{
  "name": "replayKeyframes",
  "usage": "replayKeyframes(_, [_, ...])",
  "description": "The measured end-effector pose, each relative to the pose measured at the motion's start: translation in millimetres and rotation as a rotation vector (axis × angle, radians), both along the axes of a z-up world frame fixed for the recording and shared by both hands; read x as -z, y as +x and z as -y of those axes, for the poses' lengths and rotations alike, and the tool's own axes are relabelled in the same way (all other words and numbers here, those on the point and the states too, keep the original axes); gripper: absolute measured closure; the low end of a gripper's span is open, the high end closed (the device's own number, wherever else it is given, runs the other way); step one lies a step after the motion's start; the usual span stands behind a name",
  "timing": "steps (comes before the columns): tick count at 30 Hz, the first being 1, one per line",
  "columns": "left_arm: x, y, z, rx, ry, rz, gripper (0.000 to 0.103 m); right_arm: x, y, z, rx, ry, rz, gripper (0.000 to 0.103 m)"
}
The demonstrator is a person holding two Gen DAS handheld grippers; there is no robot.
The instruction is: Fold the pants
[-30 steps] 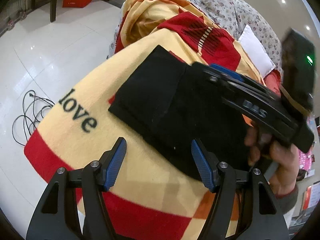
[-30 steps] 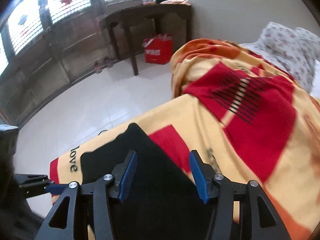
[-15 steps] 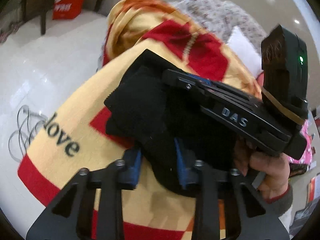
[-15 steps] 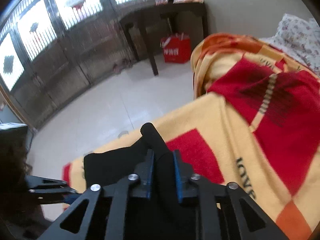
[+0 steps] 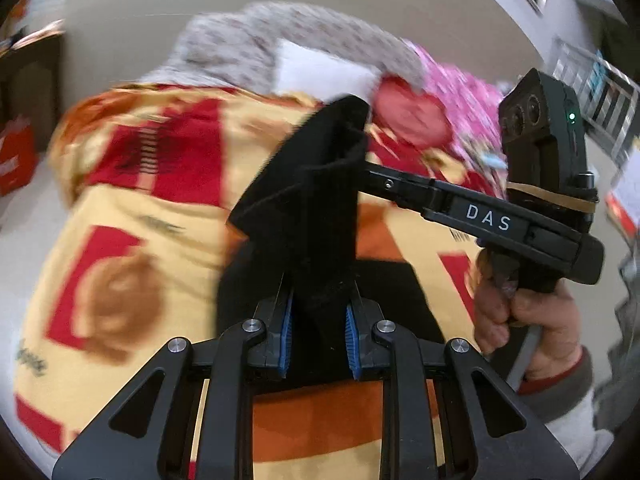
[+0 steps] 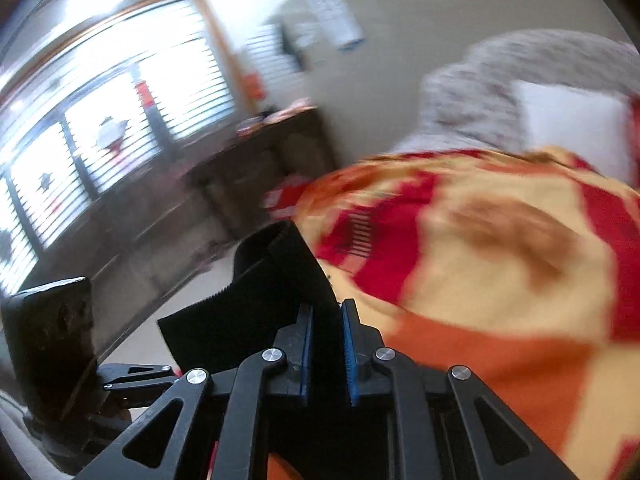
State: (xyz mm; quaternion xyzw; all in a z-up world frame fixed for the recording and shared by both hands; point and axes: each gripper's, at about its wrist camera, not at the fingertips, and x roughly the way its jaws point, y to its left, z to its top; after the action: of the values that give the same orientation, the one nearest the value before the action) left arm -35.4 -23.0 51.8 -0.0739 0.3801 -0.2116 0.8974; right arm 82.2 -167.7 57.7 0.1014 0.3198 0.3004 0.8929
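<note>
The black pants (image 5: 308, 216) are lifted off the yellow and red blanket (image 5: 132, 208) on the bed. My left gripper (image 5: 318, 328) is shut on one edge of the pants. My right gripper (image 6: 327, 344) is shut on another edge of the pants (image 6: 272, 280). In the left wrist view the right gripper (image 5: 362, 174) reaches in from the right, its tips buried in the raised black cloth. The lower part of the pants (image 5: 392, 296) hangs down onto the blanket. In the right wrist view the left gripper's body (image 6: 52, 340) shows at the lower left.
A floral quilt (image 5: 280, 36) and a white pillow (image 5: 320, 68) lie at the head of the bed, with pink bedding (image 5: 460, 92) to the right. A dark wooden table (image 6: 260, 160) and a red bag (image 6: 284, 200) stand on the white floor by the windows.
Both grippers have closed on the pants and lifted them off the blanket, swinging toward the head of the bed. The views are motion-blurred.
</note>
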Motion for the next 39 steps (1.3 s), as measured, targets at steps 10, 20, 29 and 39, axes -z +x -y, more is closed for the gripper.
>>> replayKeyframes(10, [35,4,70,0.219,0.069,-0.152,0.056,58,-43,137,0.4,0.22,-0.241,0.054])
replayKeyframes(20, [8,-5,23,0.123,0.14,-0.035,0.048,70,-30,83,0.263,0.195,-0.311,0.039])
replayKeyframes(29, [44,20,-2,0.012,0.114,-0.157,0.048,51,-42,51,0.245,-0.022,-0.133,0.093])
replayKeyframes(39, [57,33,15,-0.049,0.205,-0.148,0.045,60,-32,71,0.359,-0.13,-0.18,0.076])
